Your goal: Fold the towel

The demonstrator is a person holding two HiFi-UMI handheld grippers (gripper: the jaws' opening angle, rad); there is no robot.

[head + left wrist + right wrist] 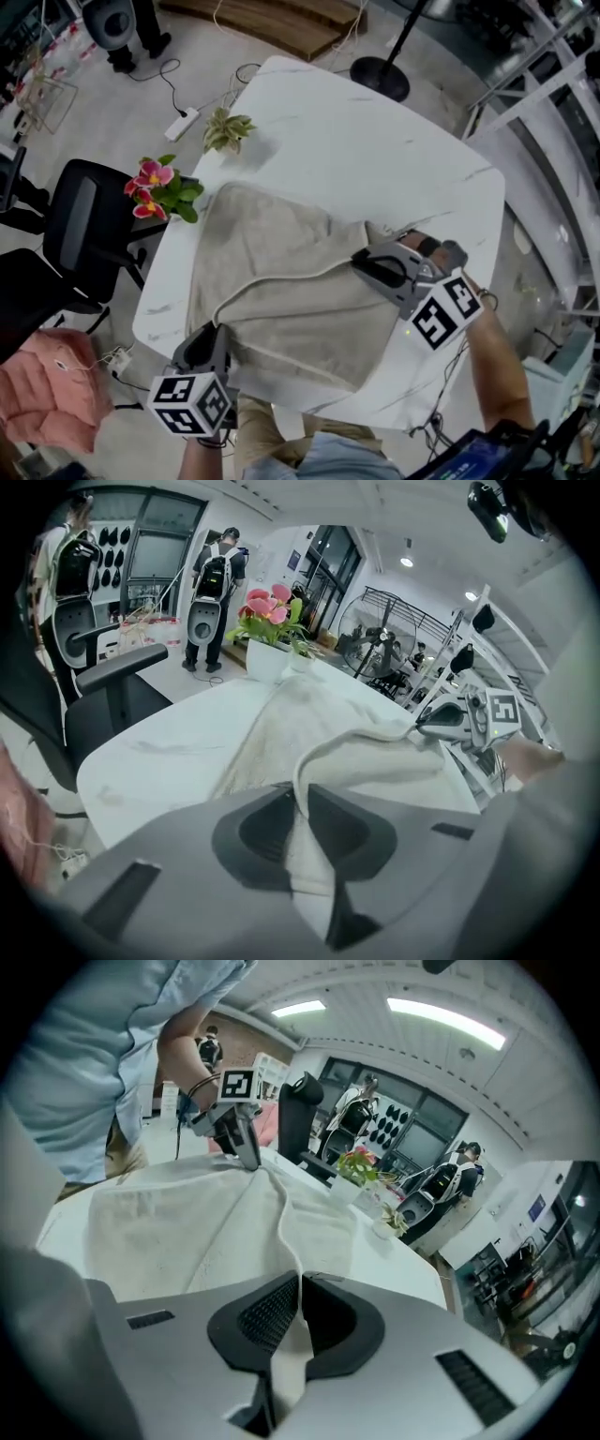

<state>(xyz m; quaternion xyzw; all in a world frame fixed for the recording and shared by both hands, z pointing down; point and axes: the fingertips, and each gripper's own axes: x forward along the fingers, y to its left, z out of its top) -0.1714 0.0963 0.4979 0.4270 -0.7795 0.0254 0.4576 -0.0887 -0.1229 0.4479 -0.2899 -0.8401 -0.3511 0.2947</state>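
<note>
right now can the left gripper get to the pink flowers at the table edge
Probably not: the left gripper is shut on the near corner of the towel, so it would have to let go or drag the towel along. The table between it and the pink flowers looks bare.

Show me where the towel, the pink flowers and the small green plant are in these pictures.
towel (300, 319), head view, on its flat middle.
pink flowers (155, 174), head view, on the upper bloom.
small green plant (228, 129), head view, on its leaves.
</note>
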